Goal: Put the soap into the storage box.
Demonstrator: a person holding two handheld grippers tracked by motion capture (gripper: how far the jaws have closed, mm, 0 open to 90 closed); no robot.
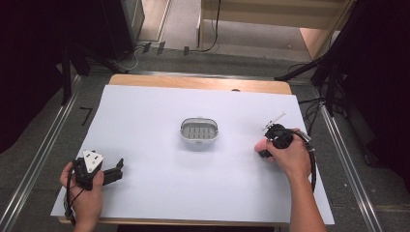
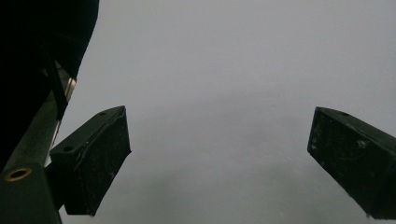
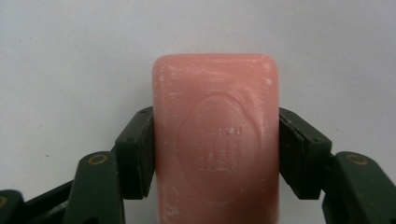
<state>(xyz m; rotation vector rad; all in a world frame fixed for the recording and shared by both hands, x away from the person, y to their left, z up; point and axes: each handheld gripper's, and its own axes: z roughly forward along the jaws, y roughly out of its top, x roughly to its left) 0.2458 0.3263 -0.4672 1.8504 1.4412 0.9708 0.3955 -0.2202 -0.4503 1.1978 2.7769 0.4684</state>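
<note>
At the right of the high view, we are holding the right gripper (image 1: 269, 143) low over the white sheet (image 1: 145, 121), and in its own view its jaws are clenching the long sides of a pink soap bar (image 3: 215, 140). So we are judging the pickup as done. Near the centre of the frame the grey soap dish (image 1: 199, 130) is sitting bare, so placing the bar there probably remains. At lower left, our left gripper (image 1: 114, 172) is resting with jaws spread, gripping nothing.
</note>
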